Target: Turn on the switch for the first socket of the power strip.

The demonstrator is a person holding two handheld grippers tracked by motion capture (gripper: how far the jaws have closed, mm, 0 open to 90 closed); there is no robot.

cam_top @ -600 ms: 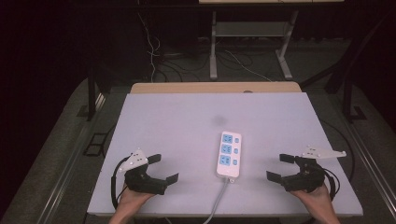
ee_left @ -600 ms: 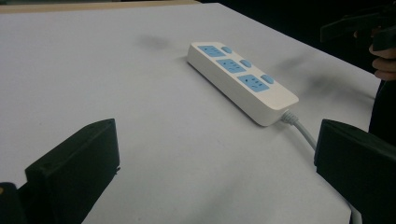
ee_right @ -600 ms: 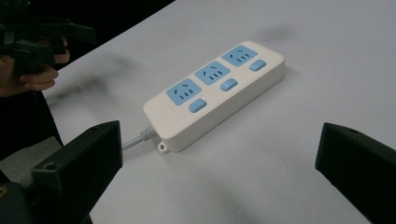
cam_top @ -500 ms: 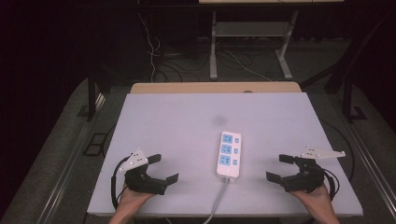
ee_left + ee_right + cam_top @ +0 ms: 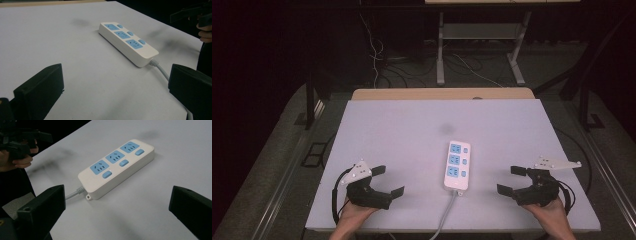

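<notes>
A white power strip (image 5: 457, 166) with three blue sockets and blue switches lies flat on the pale table (image 5: 412, 130), its grey cable (image 5: 444, 215) running off the front edge. My left gripper (image 5: 388, 181) rests near the front left corner, open, pointing right toward the strip with nothing between its fingers. My right gripper (image 5: 510, 180) rests near the front right, open, pointing left at the strip. In the left gripper view the strip (image 5: 127, 43) lies beyond my open left gripper (image 5: 115, 85). In the right gripper view the strip (image 5: 117, 167) lies ahead of my open right gripper (image 5: 117, 205).
A wooden strip (image 5: 442, 93) borders the table's far edge. Beyond it, on the dark floor, are loose cables (image 5: 377, 55) and the metal legs of a stand (image 5: 441, 50). A faint dark smudge (image 5: 445, 128) marks the tabletop behind the power strip.
</notes>
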